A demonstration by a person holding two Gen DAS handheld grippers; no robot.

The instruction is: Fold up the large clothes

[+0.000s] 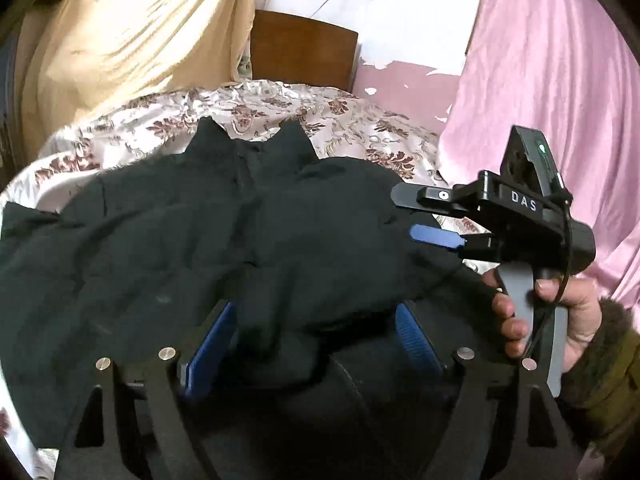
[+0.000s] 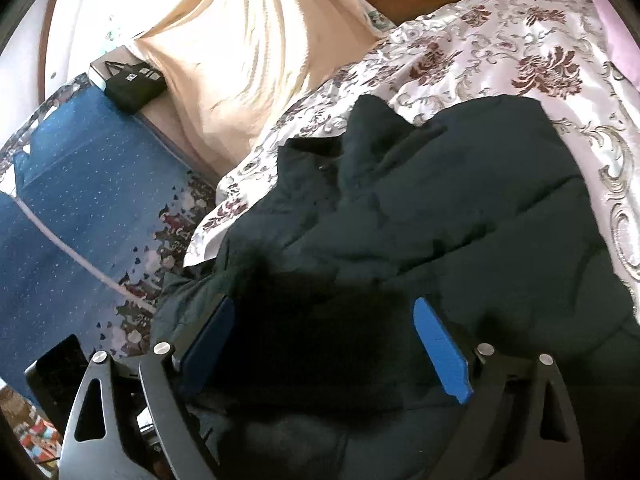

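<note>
A large dark padded jacket (image 1: 200,232) lies spread on a bed with a floral cover (image 1: 256,108); it also shows in the right wrist view (image 2: 460,208). My left gripper (image 1: 316,336) is open, its blue pads (image 1: 212,340) standing either side of a raised fold of the jacket. My right gripper (image 2: 328,344) is open over the jacket, blue pads (image 2: 440,348) wide apart, dark cloth between them. In the left wrist view the right gripper (image 1: 424,216) hovers over the jacket's right side, held by a hand (image 1: 568,312).
A cream curtain (image 1: 132,40) hangs at the left, a pink cloth (image 1: 552,100) at the right, a wooden headboard (image 1: 304,52) behind. Blue carpet (image 2: 80,184) lies beside the bed, with a black box (image 2: 132,84) on a ledge.
</note>
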